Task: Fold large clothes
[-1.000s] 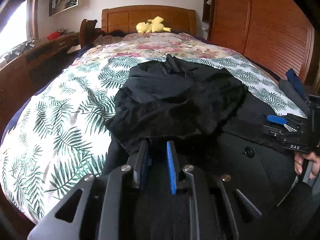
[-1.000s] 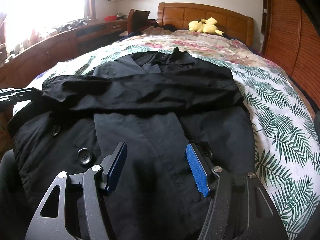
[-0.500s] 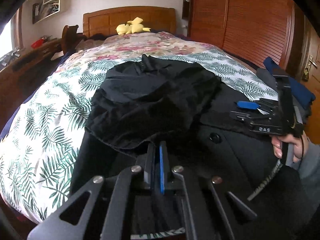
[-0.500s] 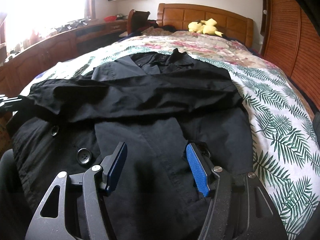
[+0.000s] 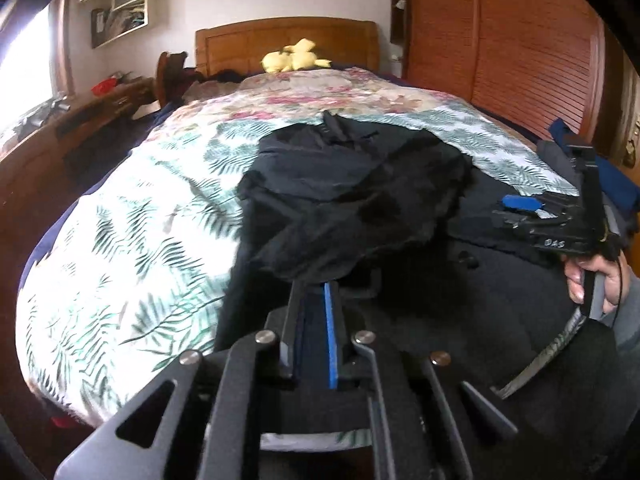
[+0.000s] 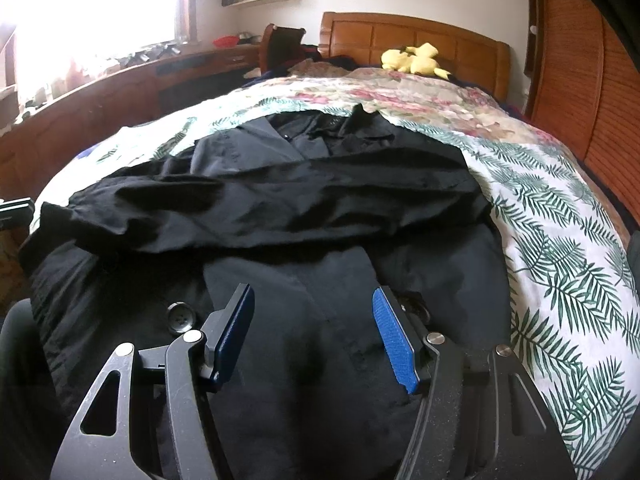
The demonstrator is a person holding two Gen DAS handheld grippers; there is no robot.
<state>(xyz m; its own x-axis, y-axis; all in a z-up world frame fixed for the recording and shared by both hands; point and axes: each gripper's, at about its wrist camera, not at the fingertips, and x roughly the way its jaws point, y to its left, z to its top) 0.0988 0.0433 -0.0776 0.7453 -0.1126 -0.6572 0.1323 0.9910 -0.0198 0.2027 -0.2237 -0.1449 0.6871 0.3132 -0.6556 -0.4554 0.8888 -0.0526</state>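
Note:
A large black coat (image 6: pixel 320 200) lies face up on the bed, one sleeve (image 5: pixel 352 216) folded across its chest. My left gripper (image 5: pixel 313 285) pinches the sleeve's cuff edge between its blue pads; its jaws are nearly together and opening a little. Its tip shows at the left edge of the right wrist view as the left gripper (image 6: pixel 16 208). My right gripper (image 6: pixel 313 304) stands open just above the coat's front panel, holding nothing, next to a button (image 6: pixel 181 317). In the left wrist view the right gripper (image 5: pixel 514 212) hovers at the coat's far side, held by a hand (image 5: pixel 596 280).
The bed has a palm-leaf sheet (image 6: pixel 560 248) and a floral cover (image 5: pixel 320 92), with a yellow plush toy (image 6: pixel 412 60) at the wooden headboard (image 5: pixel 288 40). A wooden desk (image 6: pixel 120 92) runs along the window side, and a slatted wardrobe (image 5: pixel 520 52) stands opposite.
My left gripper closed on the sleeve's cuff and drew it sideways, so the sleeve now stretches further across the coat. The right gripper stayed put and open.

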